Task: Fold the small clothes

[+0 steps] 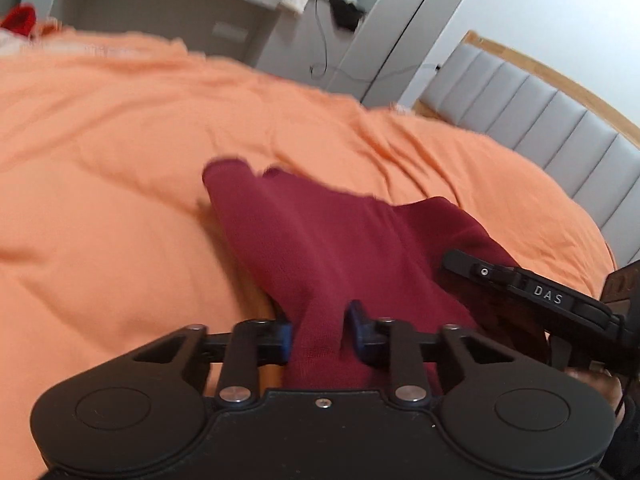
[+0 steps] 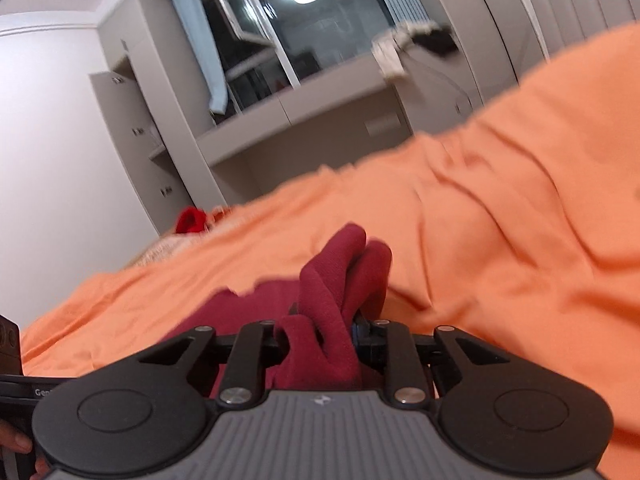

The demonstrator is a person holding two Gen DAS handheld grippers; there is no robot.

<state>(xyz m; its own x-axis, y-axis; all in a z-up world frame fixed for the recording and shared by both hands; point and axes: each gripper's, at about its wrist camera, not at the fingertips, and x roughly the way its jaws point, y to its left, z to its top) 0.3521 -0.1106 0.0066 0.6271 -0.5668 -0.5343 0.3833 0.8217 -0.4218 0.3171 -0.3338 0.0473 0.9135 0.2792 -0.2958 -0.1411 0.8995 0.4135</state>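
Observation:
A small dark red garment (image 1: 320,248) lies stretched over the orange bedcover (image 1: 120,160). My left gripper (image 1: 320,336) is shut on its near edge, with cloth pinched between the blue pads. One black finger (image 1: 480,270) of my right gripper reaches onto the garment's right side. In the right wrist view, a bunched fold of the dark red garment (image 2: 340,276) rises between the fingers of my right gripper (image 2: 320,336), which is shut on it. The rest of the cloth trails left toward the other gripper's body (image 2: 12,392).
The orange bedcover (image 2: 500,240) fills the bed, wrinkled. A grey padded headboard (image 1: 540,120) runs along the right. A bright red item (image 1: 18,20) (image 2: 192,220) lies at the far edge. Grey cabinets (image 2: 160,140) and a window (image 2: 312,32) stand beyond.

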